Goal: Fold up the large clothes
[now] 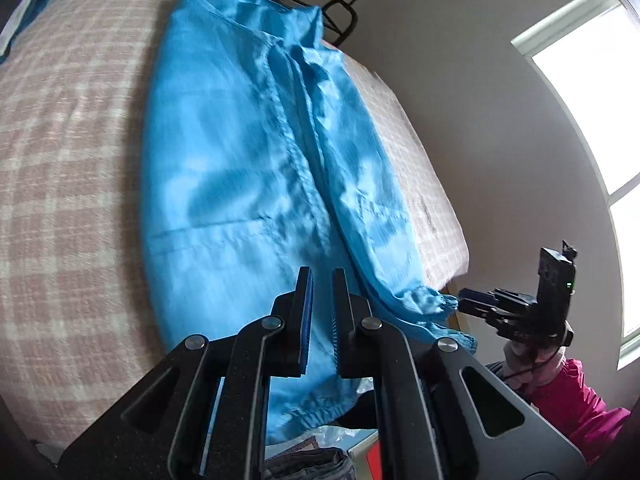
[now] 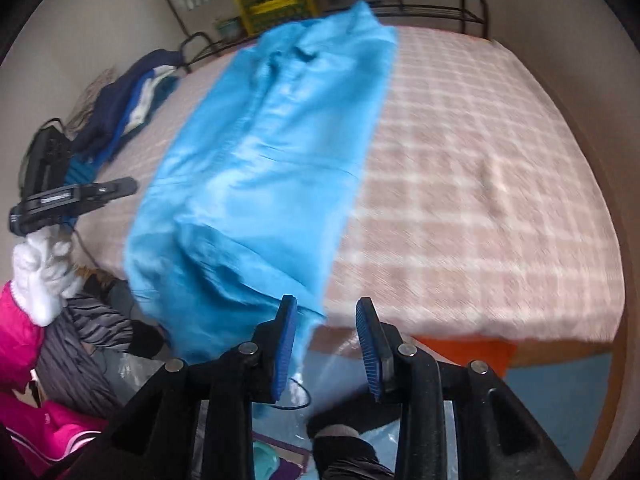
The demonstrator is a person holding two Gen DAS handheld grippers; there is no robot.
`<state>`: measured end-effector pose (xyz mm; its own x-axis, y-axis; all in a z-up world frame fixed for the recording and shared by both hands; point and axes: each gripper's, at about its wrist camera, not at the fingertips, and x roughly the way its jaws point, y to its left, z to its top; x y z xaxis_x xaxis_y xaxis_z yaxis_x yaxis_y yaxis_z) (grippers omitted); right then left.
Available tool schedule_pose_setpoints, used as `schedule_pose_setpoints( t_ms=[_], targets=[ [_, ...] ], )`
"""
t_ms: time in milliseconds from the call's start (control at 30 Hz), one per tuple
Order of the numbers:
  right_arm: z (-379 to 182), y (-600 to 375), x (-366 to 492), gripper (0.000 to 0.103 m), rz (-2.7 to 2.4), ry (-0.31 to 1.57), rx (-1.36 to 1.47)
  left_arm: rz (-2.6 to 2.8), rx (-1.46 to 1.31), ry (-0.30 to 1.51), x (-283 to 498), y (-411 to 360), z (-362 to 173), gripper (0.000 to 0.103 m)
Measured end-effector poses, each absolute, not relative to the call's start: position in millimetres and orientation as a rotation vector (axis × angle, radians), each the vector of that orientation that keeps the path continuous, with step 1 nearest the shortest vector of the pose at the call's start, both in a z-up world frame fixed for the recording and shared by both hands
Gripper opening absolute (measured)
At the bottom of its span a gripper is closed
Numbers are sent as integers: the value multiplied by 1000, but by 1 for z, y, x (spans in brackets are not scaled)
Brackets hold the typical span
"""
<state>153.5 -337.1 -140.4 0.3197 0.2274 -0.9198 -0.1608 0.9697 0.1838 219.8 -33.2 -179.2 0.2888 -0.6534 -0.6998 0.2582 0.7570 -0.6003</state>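
the bed (image 1: 60, 160) carries the blue garment (image 1: 240, 160) lengthwise, hem overhanging the near edge. thin, limp, slippery cloth: take hold at the cuff (image 1: 432, 300). left gripper (image 1: 322, 320) closed, empty; right gripper (image 2: 326, 344) parted, empty.

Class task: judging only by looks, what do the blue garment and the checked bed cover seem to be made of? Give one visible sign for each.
Blue garment: probably a thin, smooth synthetic such as nylon or polyester. It has a slight sheen, fine sharp creases, stitched seams and gathered elastic cuffs.
Checked bed cover: seemingly a matte woven cloth, perhaps cotton. It shows a pink and white check and a coarse texture without shine. Blur leaves the weave uncertain.
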Motion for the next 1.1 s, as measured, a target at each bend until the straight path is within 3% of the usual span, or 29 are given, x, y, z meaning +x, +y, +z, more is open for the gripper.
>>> schedule_pose_setpoints(
  t_ms=[233, 567, 700, 800, 867, 1100],
  targets=[
    [-149, -333, 151, 33, 339, 1180, 43, -678, -327, 1136, 214, -79, -168, 5],
    [-176, -294, 157, 33, 469, 1123, -220, -790, -124, 1268, 262, -174, -157, 5],
    [-180, -299, 156, 27, 502, 1116, -228, -795, -26, 1395, 281, -211, -187, 5],
    [-184, -299, 155, 10, 534, 1138, -207, -759, 94, 1467, 283, -229, -212, 5],
    [-184, -299, 153, 3, 539, 1140, -205, -751, 169, 1488, 281, -236, -224, 5],
    [-173, -297, 131, 0, 599, 1150, -202, -730, 110, 1497, 287, -227, -230, 5]
  ],
)
